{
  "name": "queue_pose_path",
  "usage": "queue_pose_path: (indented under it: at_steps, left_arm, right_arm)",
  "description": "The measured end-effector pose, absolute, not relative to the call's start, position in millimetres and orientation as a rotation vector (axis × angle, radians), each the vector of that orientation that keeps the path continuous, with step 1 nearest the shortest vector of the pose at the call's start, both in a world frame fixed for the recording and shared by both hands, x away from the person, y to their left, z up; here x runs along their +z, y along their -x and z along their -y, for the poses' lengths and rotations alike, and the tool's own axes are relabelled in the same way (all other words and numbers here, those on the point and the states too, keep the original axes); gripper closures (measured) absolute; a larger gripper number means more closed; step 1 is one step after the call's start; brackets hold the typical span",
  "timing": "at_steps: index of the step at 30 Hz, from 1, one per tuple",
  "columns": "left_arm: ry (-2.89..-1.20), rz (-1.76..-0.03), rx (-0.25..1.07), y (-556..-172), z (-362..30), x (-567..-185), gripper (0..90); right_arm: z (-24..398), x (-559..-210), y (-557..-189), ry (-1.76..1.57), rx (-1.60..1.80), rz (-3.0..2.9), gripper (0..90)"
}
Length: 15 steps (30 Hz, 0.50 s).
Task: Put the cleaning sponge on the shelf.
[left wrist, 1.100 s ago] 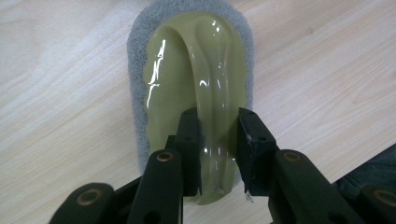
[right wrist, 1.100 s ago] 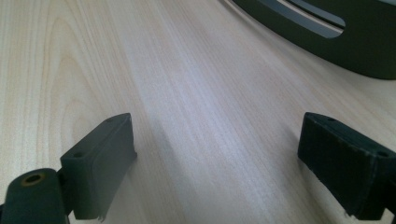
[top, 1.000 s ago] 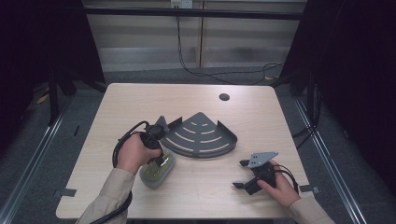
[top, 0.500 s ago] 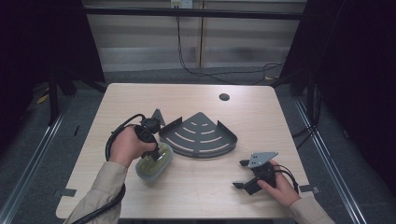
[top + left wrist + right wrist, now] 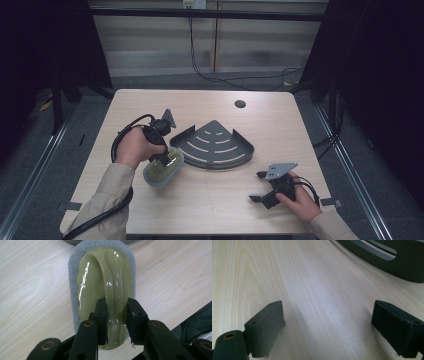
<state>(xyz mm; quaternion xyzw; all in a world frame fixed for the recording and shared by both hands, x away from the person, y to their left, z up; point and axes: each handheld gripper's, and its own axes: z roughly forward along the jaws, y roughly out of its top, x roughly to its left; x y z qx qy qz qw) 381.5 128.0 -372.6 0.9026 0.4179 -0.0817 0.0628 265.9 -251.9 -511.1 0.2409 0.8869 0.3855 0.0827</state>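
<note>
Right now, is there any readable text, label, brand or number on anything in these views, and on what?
None readable. The sponge scrubber held in the left gripper, the dark corner rack, the table and the right gripper carry no visible lettering. The wall socket in the high view is too small to tell.

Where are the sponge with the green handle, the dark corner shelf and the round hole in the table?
Sponge (image 5: 110, 287), left gripper view: on its glossy green handle.
Corner shelf (image 5: 216, 142), high view: on its slotted floor.
Hole (image 5: 240, 104), high view: on its dark centre.
</note>
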Motion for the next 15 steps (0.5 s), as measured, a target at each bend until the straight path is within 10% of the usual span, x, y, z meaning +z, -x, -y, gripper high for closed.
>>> queue_pose_path:
  at_steps: [15]
  left_arm:
    - [-2.718, -1.242, -0.232, -395, -125, -356, 72.2]
  right_arm:
    - [252, -511, -266, -0.719, 1.150, -2.650, 10.3]
